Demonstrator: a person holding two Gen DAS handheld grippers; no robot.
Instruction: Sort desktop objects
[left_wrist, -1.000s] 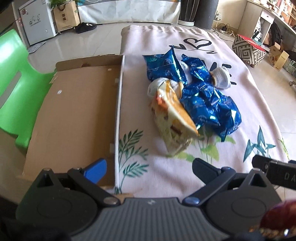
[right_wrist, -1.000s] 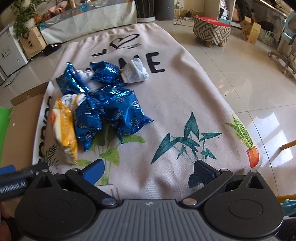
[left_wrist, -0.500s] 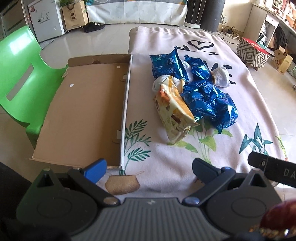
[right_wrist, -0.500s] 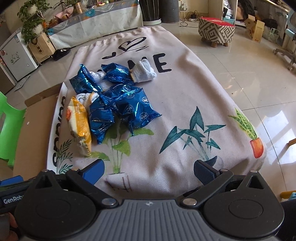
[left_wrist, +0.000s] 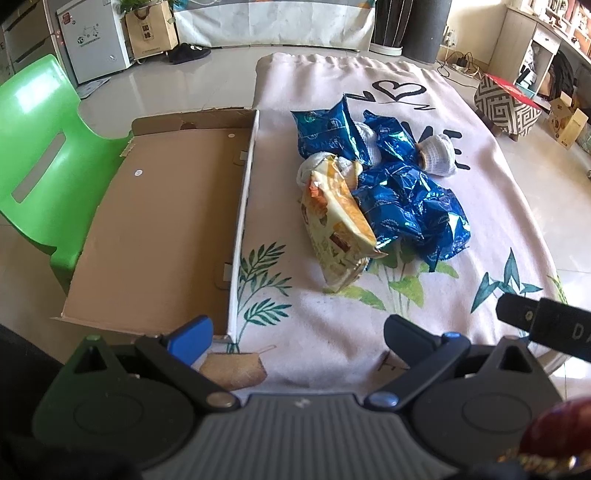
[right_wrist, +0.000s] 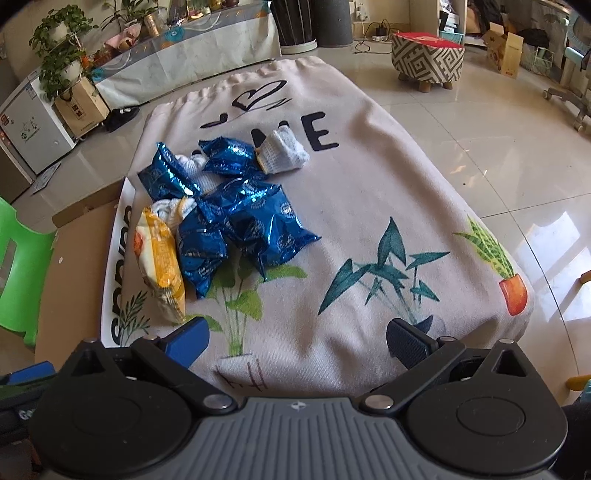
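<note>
Cardboard tray (left_wrist: 155, 229) farther away than before

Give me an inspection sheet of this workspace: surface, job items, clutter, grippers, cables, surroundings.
Surface: printed tablecloth with leaf pattern and lettering covers the table.
Job's things: yellow snack bag, blue foil packets and white knit gloves lie in one pile; cardboard tray beside it holds nothing.
Clutter: nothing seen.
Grippers: left gripper and right gripper both open, holding nothing, short of the pile.
Cables: power strip and cords on the floor, far off.
Surroundings: green plastic chair, patterned stool, potted plants, tiled floor.
</note>
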